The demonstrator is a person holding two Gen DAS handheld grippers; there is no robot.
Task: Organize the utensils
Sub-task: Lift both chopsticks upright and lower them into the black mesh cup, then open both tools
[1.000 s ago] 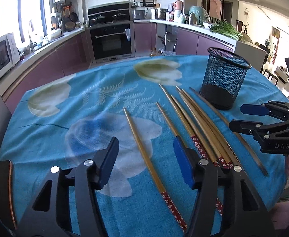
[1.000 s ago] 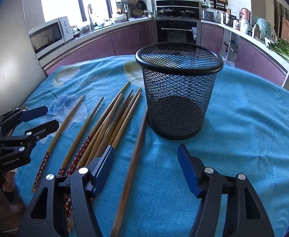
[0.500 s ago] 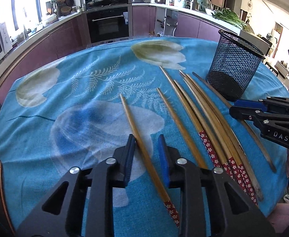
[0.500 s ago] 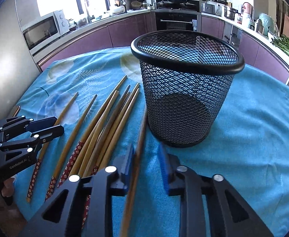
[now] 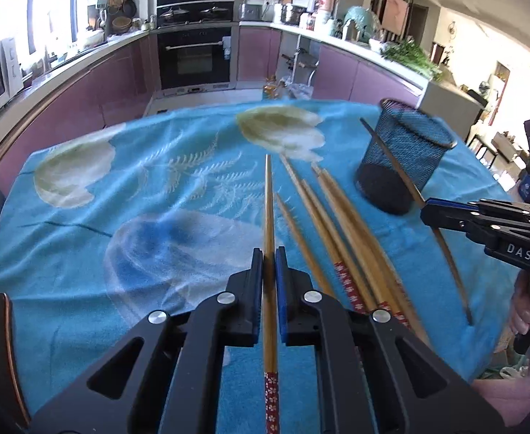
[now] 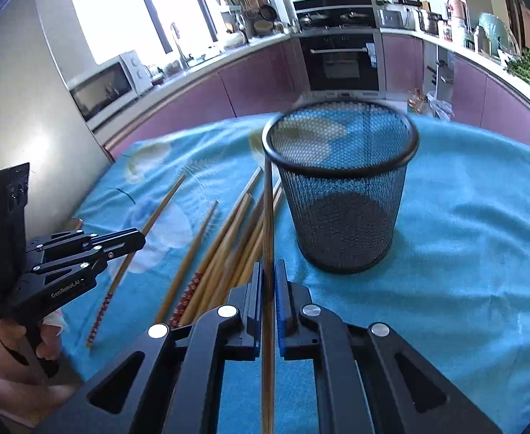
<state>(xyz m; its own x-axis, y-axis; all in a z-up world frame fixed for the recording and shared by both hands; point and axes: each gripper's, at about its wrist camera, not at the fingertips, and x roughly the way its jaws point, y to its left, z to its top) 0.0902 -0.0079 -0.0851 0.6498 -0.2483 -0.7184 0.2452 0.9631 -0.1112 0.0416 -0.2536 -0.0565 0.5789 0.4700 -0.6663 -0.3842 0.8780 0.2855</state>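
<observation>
so both my jaws have just been closing, and each pair is now clamped on its own chopstick. the left gripper (image 5: 269,253) has pinched the chopstick with the red flowered end (image 5: 269,217); it runs straight out ahead between the jaws, pointed tip far in front, flowered end trailing back under me. the right gripper (image 6: 268,267) has the plain dark chopstick (image 6: 267,217) the same way, long axis dead ahead along the jaws.

the bit that matters: the black mesh cup (image 6: 340,195) stands upright on the desk (image 6: 482,253) just ahead and a touch right of my right jaws, and the dark stick's tip already sits up by the near-left part of its rim. from my left jaws the cup is well off to the right and further out, so i reckon the right side gets there first.

the rest of the chopsticks (image 5: 340,231) lie loose on the desk between my two jaws, fanned out and pointing roughly forward. both sticks look level-ish, so they'd need tipping upright before dropping in.
</observation>
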